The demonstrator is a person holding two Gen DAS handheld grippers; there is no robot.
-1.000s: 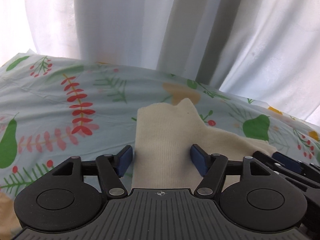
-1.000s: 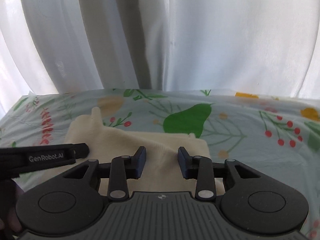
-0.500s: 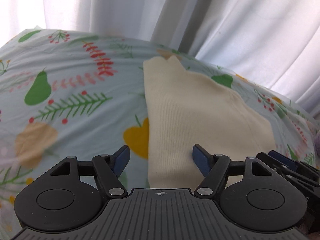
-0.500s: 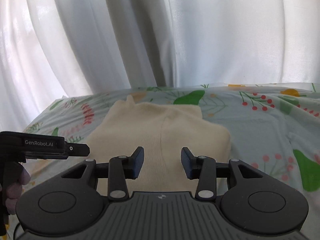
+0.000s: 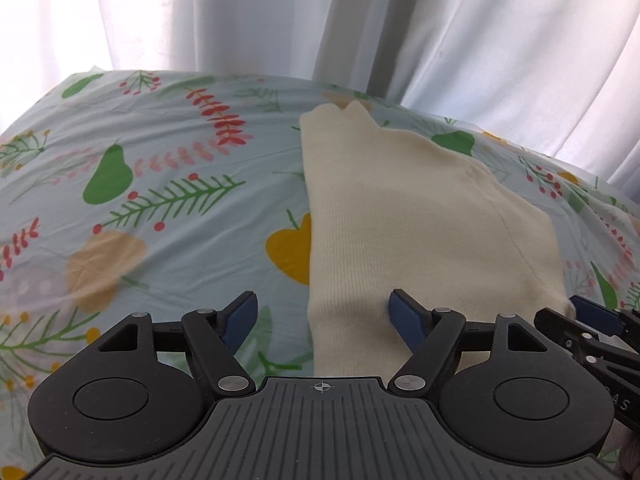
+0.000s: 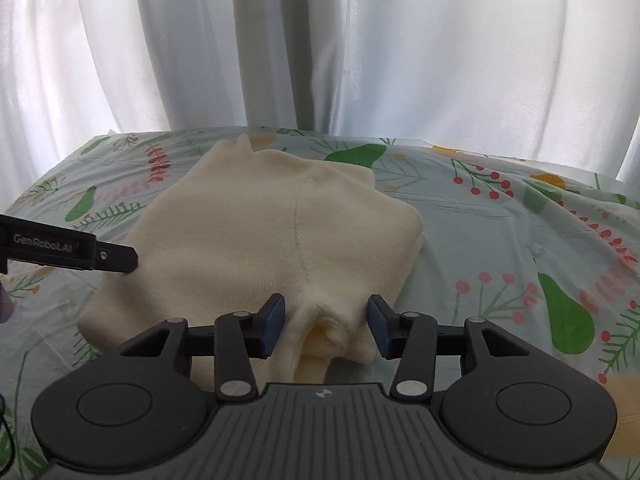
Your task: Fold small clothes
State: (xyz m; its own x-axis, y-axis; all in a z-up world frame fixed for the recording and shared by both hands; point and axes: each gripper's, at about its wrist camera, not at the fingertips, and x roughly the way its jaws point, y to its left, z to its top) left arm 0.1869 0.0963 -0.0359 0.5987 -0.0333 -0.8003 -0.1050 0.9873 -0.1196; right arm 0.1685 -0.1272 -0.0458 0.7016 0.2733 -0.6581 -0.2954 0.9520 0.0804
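Note:
A small cream knit garment [image 5: 420,220] lies folded flat on the patterned sheet [image 5: 160,220]; it also shows in the right wrist view [image 6: 260,240]. My left gripper [image 5: 322,316] is open and empty, jaws wide, over the garment's near left edge. My right gripper [image 6: 326,326] is open and empty, its jaws on either side of a bunched near corner of the garment. The right gripper also shows at the right edge of the left wrist view [image 5: 592,316]. The left gripper's side shows in the right wrist view [image 6: 68,250].
The sheet is pale blue with pears, leaves and berries and also fills the right wrist view [image 6: 520,240]. White curtains [image 6: 320,40] hang right behind the surface's far edge. The sheet drops away at the left and right sides.
Both grippers have pulled back from the far side toward the garment's near edge and risen a little. The garment lies still. Both jaws stay open.

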